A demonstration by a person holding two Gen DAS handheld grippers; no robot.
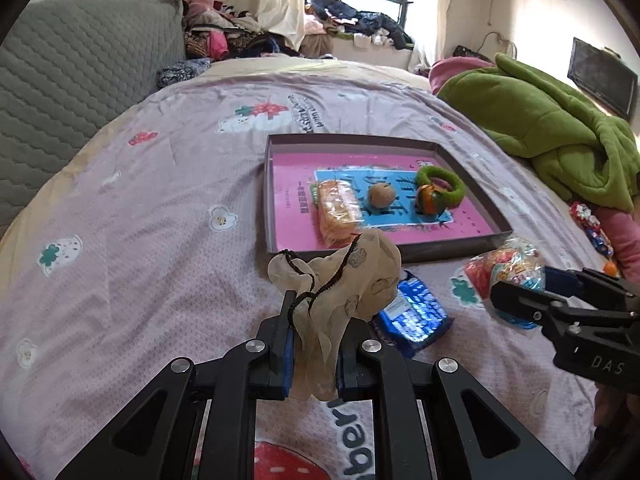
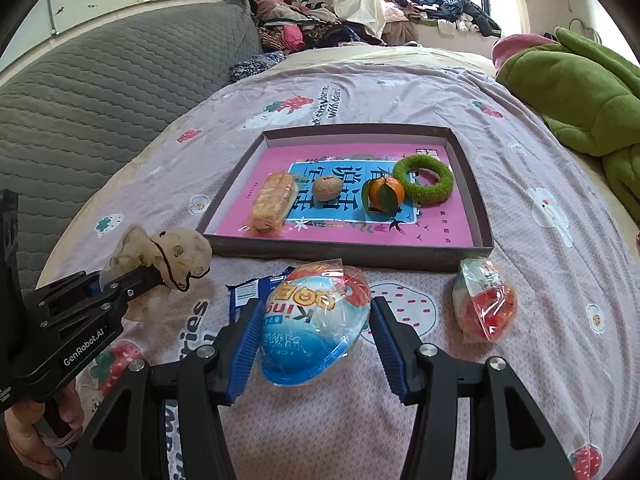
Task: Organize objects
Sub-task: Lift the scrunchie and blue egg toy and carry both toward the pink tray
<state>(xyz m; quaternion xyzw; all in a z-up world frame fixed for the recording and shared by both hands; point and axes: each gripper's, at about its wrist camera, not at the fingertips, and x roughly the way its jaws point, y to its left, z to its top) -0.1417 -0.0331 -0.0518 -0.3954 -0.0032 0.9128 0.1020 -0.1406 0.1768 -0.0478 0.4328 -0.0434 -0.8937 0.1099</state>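
- Left wrist view: the left gripper (image 1: pixel 314 344) is clamped tight on a sheer beige drawstring pouch (image 1: pixel 344 280), which bunches up out of the jaws with its dark cord looping over the top. The pouch is held off the bedspread (image 1: pixel 160 240), right in front of the camera.
- Just past it sits the shallow box tray (image 1: pixel 276 152) with a pink printed sheet on its floor. Inside, left to right: a wrapped bread snack (image 1: pixel 336 208), a walnut (image 1: pixel 380 196), a tangerine (image 1: pixel 428 200) and a fuzzy green ring (image 1: pixel 440 182).
- A blue snack packet (image 1: pixel 416 312) lies flat on the bedspread just right of the pouch, between it and the tray's near wall.
- On the right edge the right gripper (image 1: pixel 516 296) comes in holding a blue and red egg-shaped toy packet (image 1: pixel 508 268).
- Right wrist view: the right gripper (image 2: pixel 316 320) has that egg packet (image 2: pixel 316 328) wedged between its blue pads, both pressing on its sides, so it's gripping at a half-wide spread. The tray (image 2: pixel 348 254) is just beyond it.
- A second egg packet (image 2: pixel 486 304) rests on the bedspread to the right, near the tray's near right corner.
- At left, the left gripper (image 2: pixel 154 274) shows with the pouch (image 2: pixel 168 256) pinched at its tip, beside the tray's near left corner. A hand (image 2: pixel 24 432) grips its handle at the bottom left.
- A green blanket (image 2: pixel 580 92) is heaped at far right.
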